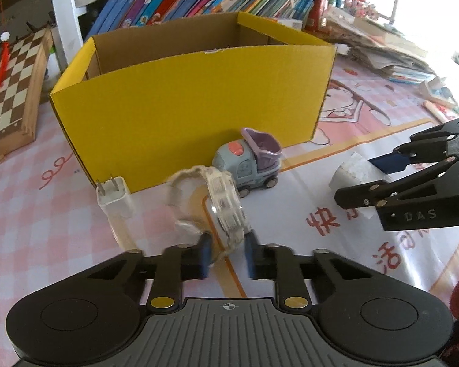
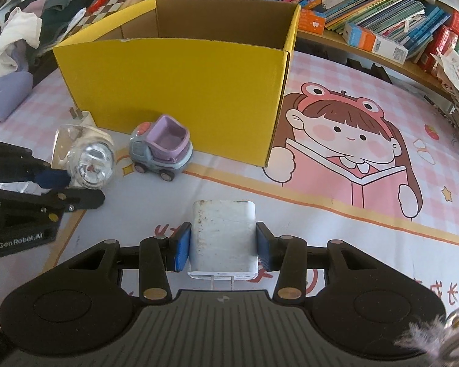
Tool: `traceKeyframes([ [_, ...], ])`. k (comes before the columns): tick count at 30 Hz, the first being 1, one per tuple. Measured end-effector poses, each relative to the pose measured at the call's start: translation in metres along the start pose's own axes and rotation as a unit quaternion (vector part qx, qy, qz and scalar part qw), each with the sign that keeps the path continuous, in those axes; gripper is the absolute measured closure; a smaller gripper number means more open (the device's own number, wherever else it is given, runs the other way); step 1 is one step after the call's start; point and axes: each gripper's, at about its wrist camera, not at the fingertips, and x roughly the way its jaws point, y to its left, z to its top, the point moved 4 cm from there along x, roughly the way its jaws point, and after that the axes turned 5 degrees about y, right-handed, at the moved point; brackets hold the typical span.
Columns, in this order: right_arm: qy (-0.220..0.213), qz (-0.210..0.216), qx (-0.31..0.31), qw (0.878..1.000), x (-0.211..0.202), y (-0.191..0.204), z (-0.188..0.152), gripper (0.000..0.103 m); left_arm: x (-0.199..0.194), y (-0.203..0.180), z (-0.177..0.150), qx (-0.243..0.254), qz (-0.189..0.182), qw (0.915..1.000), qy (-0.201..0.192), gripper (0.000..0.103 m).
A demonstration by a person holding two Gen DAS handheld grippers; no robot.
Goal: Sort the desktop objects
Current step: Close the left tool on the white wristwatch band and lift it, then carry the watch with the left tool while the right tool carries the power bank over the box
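— Pink checked cartoon mat (image 2: 382,214) covers the desk; books line the shelf behind a yellow cardboard box (image 2: 180,91). Any writing?

— "GenRobot.AI" and "DAS" on the grippers. The left gripper (image 1: 226,250) pinches a clear watch (image 1: 223,202) beside the toy truck (image 2: 160,150); the right gripper (image 2: 222,250) clamps a white charger (image 2: 222,235) on the mat.

Both wrist views look steeply down, close over the tabletop (image 1: 61,183), sharing the yellow box (image 1: 183,104) and toy truck (image 2: 160,150).
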Motion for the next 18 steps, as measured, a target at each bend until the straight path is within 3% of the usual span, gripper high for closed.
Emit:
traceKeyframes([
  [18, -0.013, -0.008, 0.007, 1.0, -0.021, 0.023, -0.014, 0.062, -0.032, 0.001, -0.013, 0.021, -0.008, 0.9992, -0.033, 0.096],
])
